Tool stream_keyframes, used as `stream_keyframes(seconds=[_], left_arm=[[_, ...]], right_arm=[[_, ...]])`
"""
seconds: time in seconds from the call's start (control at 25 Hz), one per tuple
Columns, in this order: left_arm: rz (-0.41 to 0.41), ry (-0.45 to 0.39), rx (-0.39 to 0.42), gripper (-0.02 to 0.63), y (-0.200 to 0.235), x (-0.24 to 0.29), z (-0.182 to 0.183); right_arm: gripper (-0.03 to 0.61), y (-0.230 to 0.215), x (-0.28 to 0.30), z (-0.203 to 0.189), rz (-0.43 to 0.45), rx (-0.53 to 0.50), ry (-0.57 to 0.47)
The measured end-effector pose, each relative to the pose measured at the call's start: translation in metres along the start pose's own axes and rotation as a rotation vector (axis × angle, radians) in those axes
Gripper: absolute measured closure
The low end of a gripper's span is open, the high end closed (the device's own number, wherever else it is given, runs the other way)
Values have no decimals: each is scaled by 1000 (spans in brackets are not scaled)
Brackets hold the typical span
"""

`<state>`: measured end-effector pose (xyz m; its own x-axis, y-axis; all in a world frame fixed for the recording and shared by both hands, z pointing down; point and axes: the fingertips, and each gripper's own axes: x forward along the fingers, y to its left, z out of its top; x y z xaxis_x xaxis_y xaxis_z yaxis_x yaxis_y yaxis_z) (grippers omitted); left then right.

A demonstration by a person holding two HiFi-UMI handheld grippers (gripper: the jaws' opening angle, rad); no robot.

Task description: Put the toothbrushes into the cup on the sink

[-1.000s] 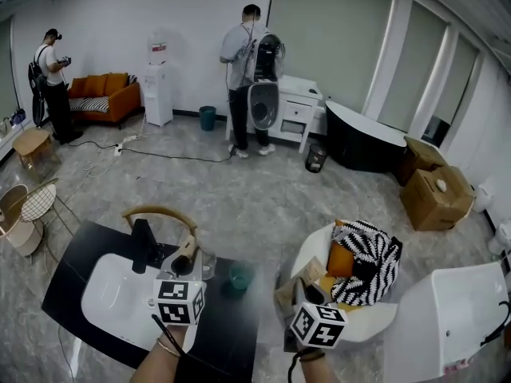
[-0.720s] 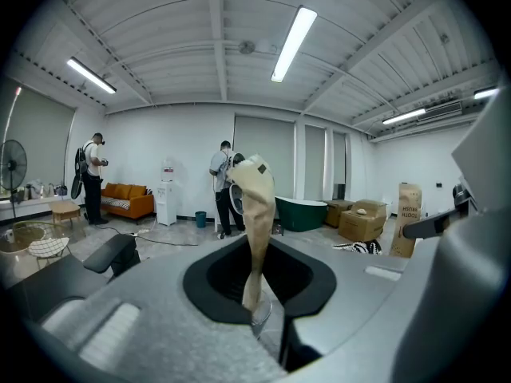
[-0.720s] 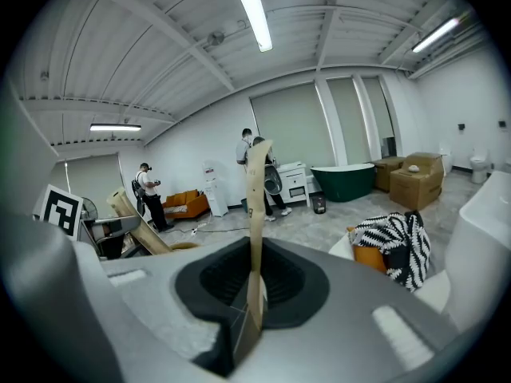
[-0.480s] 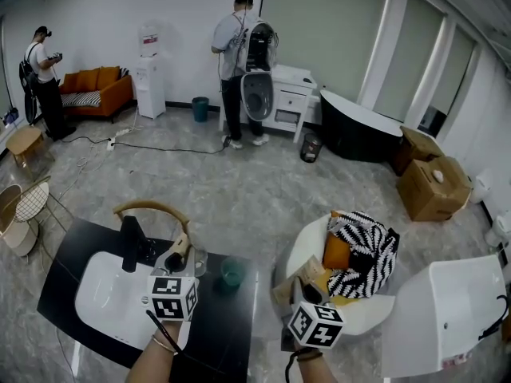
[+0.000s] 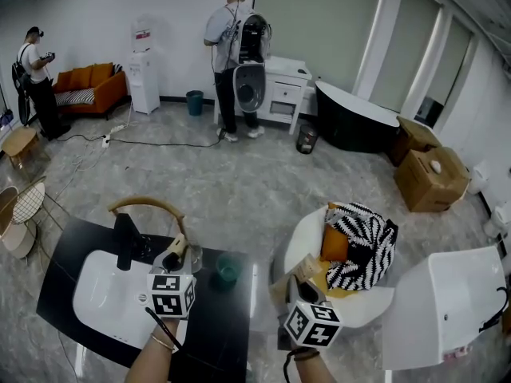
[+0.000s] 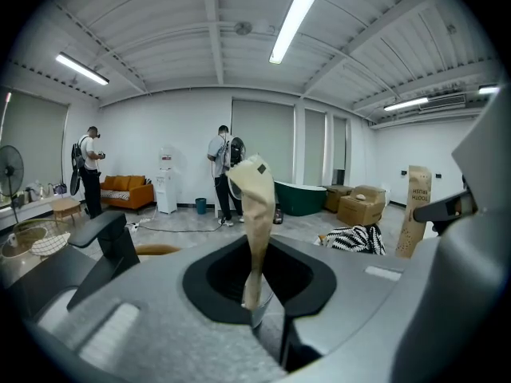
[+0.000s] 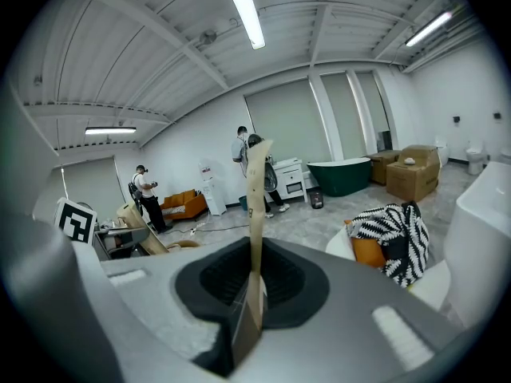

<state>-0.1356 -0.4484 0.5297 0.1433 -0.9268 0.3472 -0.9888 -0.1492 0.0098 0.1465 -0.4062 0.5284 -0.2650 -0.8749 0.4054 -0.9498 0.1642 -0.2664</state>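
My left gripper (image 5: 176,260) is shut on a tan paper toothbrush pack (image 5: 173,250), held upright over the back rim of the white sink (image 5: 100,294). In the left gripper view that pack (image 6: 254,206) stands up from between the jaws of the left gripper (image 6: 255,300). A clear glass cup (image 5: 194,258) stands just right of it on the black counter (image 5: 231,325), and a green cup (image 5: 227,269) sits further right. My right gripper (image 5: 306,290) is shut on a second tan toothbrush pack (image 5: 308,273), off the counter's right edge. The right gripper view shows this pack (image 7: 256,206) edge-on in the right gripper (image 7: 252,294).
A black faucet (image 5: 125,242) rises at the sink's back. A curved wooden chair back (image 5: 148,207) stands behind the counter. A white chair with a zebra-pattern cushion (image 5: 363,250) is to the right, and a white fixture (image 5: 447,309) beyond it. Two people stand far back.
Both grips look the same. The whole view has slid a little, with the left gripper and its pack drifting slightly left toward the faucet. The far people have shifted left.
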Motion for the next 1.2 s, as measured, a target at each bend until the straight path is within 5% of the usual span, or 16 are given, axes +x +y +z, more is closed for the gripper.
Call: stream_keyframes(seconds=[0.32,0.68,1.2], left_arm=[[-4,23,16,574,-6,1,-8],[-56,61,-2,467,-16,-9,-23],[-89,62,3,465,-28,-51,-28]], right_arm=[[545,-1,-3,-4,-3,-5,7],[545,9,-8,-5,18,-7,1],[545,24,-36,-4,32,-3,-31]])
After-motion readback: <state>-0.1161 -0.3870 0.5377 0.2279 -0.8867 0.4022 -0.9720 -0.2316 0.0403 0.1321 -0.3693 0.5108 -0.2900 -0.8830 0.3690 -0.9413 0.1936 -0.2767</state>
